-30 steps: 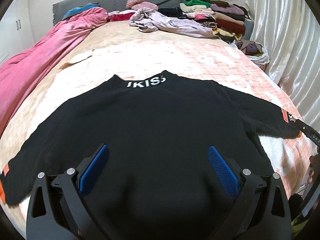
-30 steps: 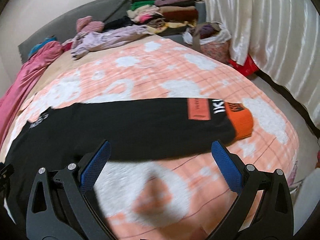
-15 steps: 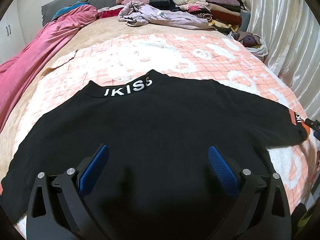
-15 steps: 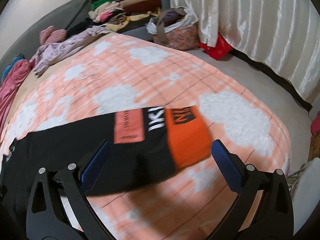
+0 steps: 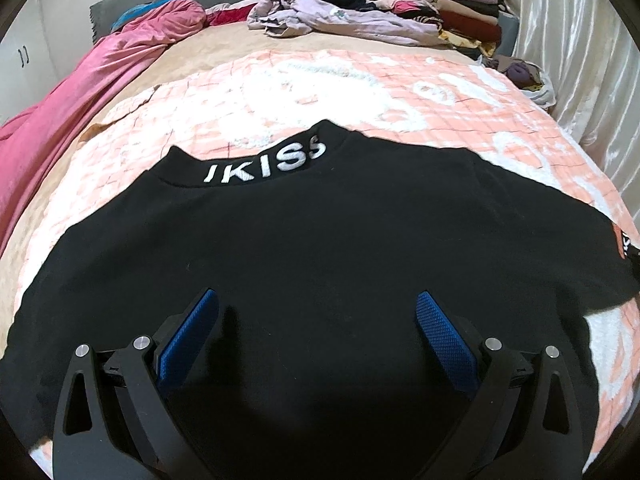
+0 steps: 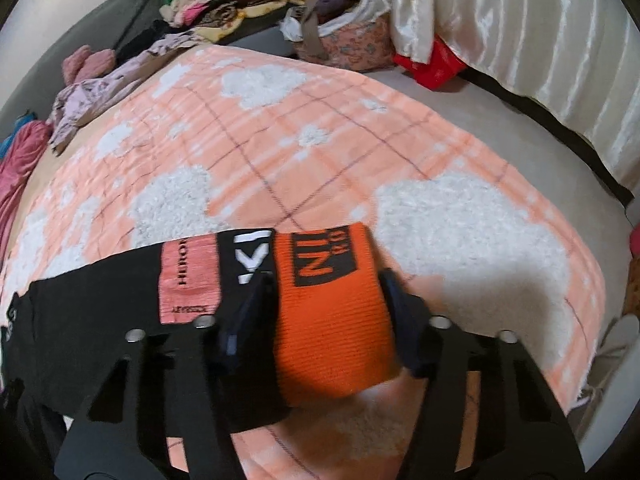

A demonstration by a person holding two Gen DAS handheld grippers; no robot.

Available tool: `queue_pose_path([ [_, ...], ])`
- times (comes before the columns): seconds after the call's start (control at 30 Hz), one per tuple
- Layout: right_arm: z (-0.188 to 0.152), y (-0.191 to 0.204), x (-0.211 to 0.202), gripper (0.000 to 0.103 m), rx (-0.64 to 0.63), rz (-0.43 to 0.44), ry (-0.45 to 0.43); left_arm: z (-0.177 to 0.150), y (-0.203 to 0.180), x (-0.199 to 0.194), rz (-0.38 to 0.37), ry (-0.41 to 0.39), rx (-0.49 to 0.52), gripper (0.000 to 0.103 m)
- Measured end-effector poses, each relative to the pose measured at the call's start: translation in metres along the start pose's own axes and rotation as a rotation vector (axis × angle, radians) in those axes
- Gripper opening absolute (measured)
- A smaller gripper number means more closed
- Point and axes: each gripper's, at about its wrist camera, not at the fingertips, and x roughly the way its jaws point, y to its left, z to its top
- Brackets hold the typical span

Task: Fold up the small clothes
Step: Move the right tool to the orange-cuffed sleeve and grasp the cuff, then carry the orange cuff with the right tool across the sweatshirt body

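Since a second ago the right tool [image 6: 326, 304] has come down over the orange cuff [image 6: 332, 320], and its jaws have just been closing, with the cuff between them; the left tool [image 5: 318, 316] has sunk nearer the black sweater [image 5: 320, 240]. The right view is blurring, so whether the pads are already pressing the cuff is hard to make out, and the cuff's near end is lying hidden behind the jaws. In the left view the sweater's far sleeve is running out of frame at the right edge, and its hem is disappearing under the tool. A floral basket [image 6: 360, 46] beside the bed is holding bundled clothes, the pieces too crumpled to tell apart. The left tool is hanging wide open above the sweater's chest, gripping nothing. The sweater is lying spread flat on the bed's peach blanket [image 5: 360, 92], its collar pointing towards the folded clothes pile [image 5: 432, 12].
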Motion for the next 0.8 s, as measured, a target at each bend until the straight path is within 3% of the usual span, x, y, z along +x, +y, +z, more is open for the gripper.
queue_pose_path([
  [0.03, -0.001, 0.003, -0.002, 0.039, -0.015, -0.005, -0.011, 0.0, 0.001, 0.002, 0.0, 0.003, -0.003, 0.099],
  [0.1, -0.001, 0.006, -0.006, 0.014, -0.027, 0.028, -0.033, -0.002, 0.003, 0.005, -0.006, 0.008, -0.015, 0.099],
  [0.2, -0.002, 0.014, -0.016, 0.008, -0.059, 0.06, -0.057, -0.003, 0.004, 0.005, -0.017, 0.001, -0.026, 0.099],
  [0.53, -0.005, 0.078, -0.082, 0.006, -0.144, 0.342, -0.155, 0.0, 0.014, -0.015, -0.048, -0.048, -0.06, 0.099],
  [0.8, -0.029, 0.198, -0.116, 0.006, -0.346, 0.593, -0.135, -0.007, 0.034, -0.033, -0.062, -0.073, -0.097, 0.099],
])
